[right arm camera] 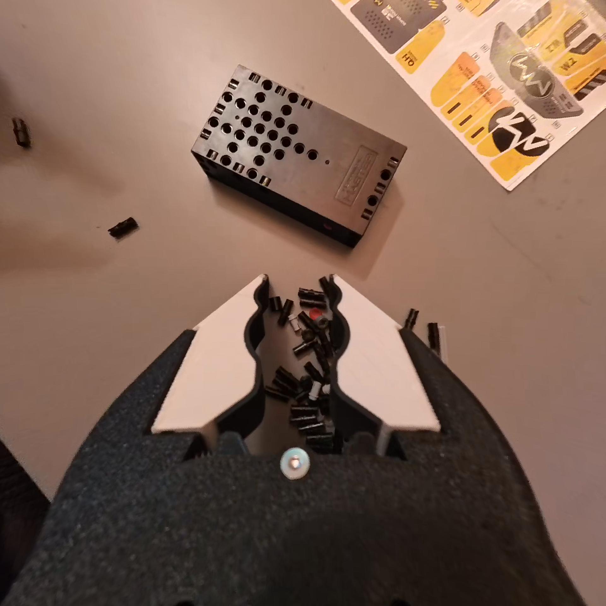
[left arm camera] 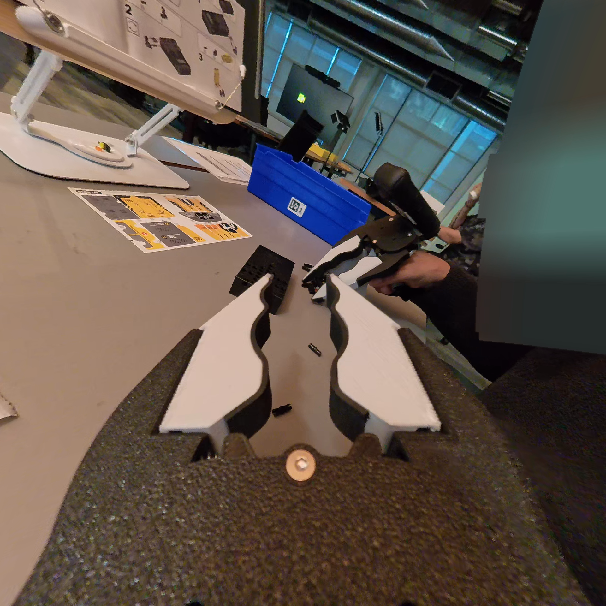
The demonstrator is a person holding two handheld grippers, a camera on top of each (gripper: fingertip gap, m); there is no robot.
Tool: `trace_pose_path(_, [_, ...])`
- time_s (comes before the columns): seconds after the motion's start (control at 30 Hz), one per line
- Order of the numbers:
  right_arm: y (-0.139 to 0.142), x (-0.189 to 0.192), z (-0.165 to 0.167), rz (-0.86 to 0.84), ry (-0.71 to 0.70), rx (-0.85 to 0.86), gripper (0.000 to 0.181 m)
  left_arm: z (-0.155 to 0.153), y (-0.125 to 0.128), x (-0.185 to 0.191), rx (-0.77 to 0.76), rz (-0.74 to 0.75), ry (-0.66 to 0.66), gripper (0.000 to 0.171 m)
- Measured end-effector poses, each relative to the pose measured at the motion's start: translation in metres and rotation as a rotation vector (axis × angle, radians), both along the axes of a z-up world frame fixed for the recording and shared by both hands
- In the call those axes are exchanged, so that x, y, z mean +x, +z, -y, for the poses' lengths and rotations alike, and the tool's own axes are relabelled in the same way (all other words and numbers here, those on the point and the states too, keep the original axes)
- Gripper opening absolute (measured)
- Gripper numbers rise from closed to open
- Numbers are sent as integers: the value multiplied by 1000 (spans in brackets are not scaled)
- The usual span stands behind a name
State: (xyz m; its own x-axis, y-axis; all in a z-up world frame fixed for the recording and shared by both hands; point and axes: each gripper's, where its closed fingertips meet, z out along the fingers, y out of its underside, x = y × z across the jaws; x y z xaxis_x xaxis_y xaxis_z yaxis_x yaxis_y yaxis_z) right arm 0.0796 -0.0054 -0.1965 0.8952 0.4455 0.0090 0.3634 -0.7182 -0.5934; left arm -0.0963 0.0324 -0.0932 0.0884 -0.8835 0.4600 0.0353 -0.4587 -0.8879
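Both hand-held grippers spread: right (right arm camera: 299, 278) over a heap of small, light, roll-prone black plastic pins (right arm camera: 310, 367); left (left arm camera: 300, 278) beside a rigid black perforated block (left arm camera: 262, 278) on the grey bench (left arm camera: 98, 311).

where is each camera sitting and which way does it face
Left wrist view: rides the left claw, held low and looking across the grey table toward the blue bin; its own white fingers are open, and the right claw with a hand shows.
Right wrist view: rides the right claw, looking steeply down at a pile of small black pins between its open fingers.
Both show the black perforated block, sticker sheet and two loose pins.
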Motion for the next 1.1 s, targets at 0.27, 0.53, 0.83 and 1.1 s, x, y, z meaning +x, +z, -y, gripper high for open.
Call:
trace_pose_path(0.27, [-3, 4, 7, 15, 17, -25, 33, -2, 1, -1, -33, 23, -11, 31])
trace_pose_path(0.53, [-3, 19, 16, 59, -6, -34, 22, -2, 1, -2, -36, 27, -15, 31])
trace_pose_path(0.83, [19, 19, 9, 3, -58, 78, 22, -2, 1, -2, -38, 29, -15, 30])
trace_pose_path(1.1, [15, 8, 3, 30, -100, 156, 0, -3, 1, -2, -40, 33, -14, 30])
